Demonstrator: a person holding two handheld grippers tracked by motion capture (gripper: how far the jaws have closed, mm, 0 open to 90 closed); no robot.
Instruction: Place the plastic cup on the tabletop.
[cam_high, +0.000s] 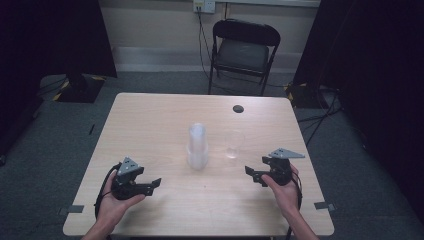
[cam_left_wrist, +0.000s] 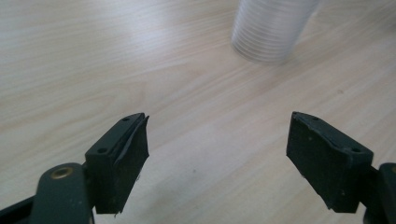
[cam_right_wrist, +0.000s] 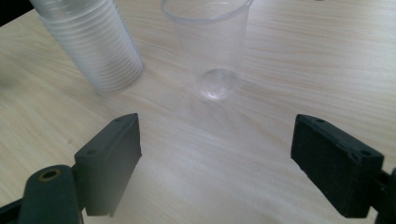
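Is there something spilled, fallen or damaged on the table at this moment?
Nothing stands out. The stack of cups stands mouth down on the table, the single cup stands upright beside it and looks empty, and no liquid shows.

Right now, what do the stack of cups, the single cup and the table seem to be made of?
Stack of cups: thin clear plastic, seemingly; ribbed rims show through, stacked mouth down. Single cup: likely the same glossy clear plastic; the wood grain shows through its wall. Table: pale wood or wood-look laminate with a matte grain pattern; I cannot tell which.
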